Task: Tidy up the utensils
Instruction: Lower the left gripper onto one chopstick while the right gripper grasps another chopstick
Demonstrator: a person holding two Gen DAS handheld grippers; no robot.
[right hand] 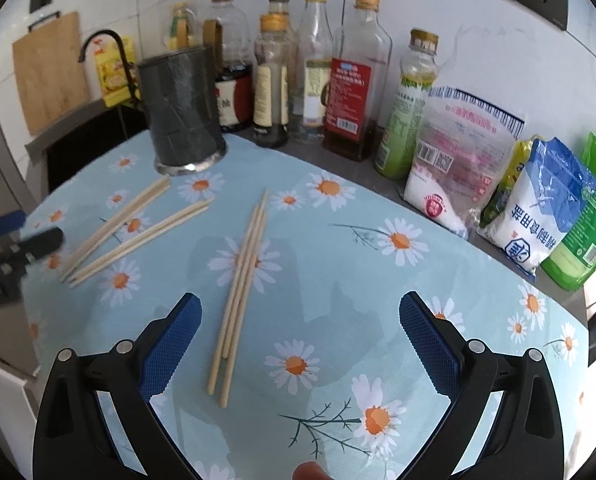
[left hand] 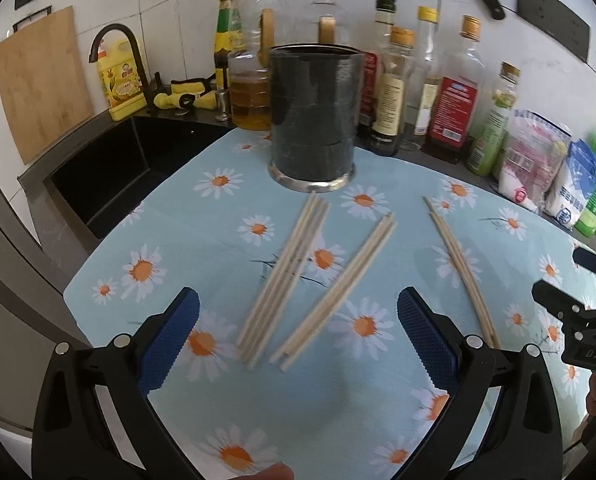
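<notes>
Tongs first: my left gripper (left hand: 298,336) and right gripper (right hand: 300,342) both gape wide, holding nothing. I count three chopstick bundles (left hand: 284,282) (left hand: 333,294) (right hand: 240,292) flat on the daisy cloth (right hand: 357,272), before one dark holder (left hand: 313,114).

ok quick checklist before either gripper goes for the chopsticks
1. Left gripper open, holding nothing: ok.
2. Right gripper open, holding nothing: ok.
3. Dark holder upright on the daisy cloth: ok.
4. Holder interior free: cannot tell, no view inside.
5. Chopsticks in reach: left bundle and middle bundle ahead of the left gripper, right bundle ahead of the right gripper: ok.
6. Bundles lie apart: ok.
</notes>
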